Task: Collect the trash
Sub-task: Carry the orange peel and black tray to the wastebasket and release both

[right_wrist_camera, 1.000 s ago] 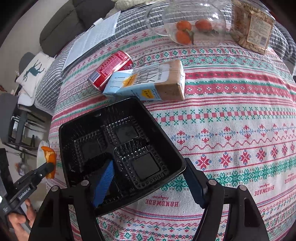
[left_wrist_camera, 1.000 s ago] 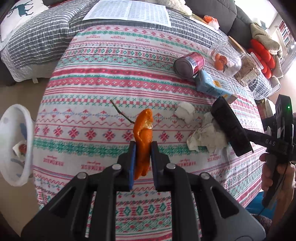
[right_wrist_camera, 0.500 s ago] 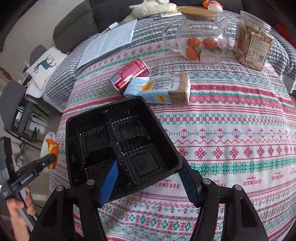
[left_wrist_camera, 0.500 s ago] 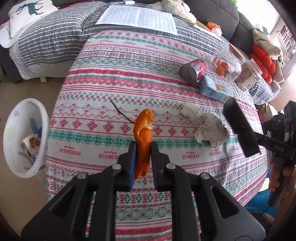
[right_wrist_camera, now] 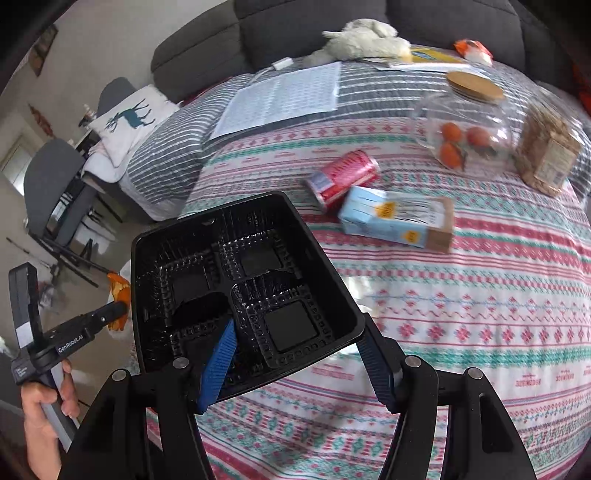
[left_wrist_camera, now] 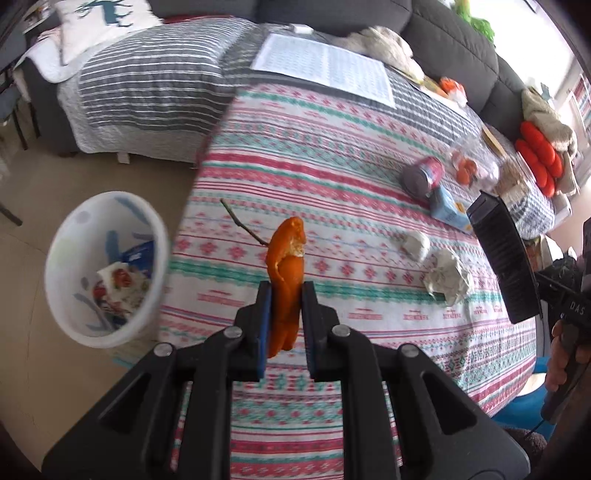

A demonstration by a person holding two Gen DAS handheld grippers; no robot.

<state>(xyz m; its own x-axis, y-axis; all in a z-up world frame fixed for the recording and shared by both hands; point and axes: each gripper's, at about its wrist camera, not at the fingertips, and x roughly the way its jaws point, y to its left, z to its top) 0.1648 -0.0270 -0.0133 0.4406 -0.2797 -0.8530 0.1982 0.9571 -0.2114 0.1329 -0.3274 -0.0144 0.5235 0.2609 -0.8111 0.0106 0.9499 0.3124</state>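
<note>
My left gripper (left_wrist_camera: 283, 306) is shut on an orange peel (left_wrist_camera: 286, 266) and holds it in the air above the table's left part. It also shows in the right wrist view (right_wrist_camera: 118, 295). A white trash bin (left_wrist_camera: 107, 266) with wrappers inside stands on the floor to the left of the table. My right gripper (right_wrist_camera: 295, 354) is shut on a black plastic tray (right_wrist_camera: 236, 277), held above the table; the tray shows edge-on in the left wrist view (left_wrist_camera: 502, 258). Two crumpled tissues (left_wrist_camera: 447, 277), a twig (left_wrist_camera: 242, 227), a red can (right_wrist_camera: 343, 177) and a blue carton (right_wrist_camera: 395, 221) lie on the tablecloth.
A glass jar with oranges (right_wrist_camera: 465, 136) and a snack jar (right_wrist_camera: 546, 155) stand at the table's far side. A printed sheet (left_wrist_camera: 325, 70) lies on the striped blanket. A grey sofa (right_wrist_camera: 295, 26) is behind. A chair (right_wrist_camera: 51, 192) stands on the floor at the left.
Both grippers have pulled back and up from the table with their loads. The left view has swung left, so the bin now sits nearer and larger.
</note>
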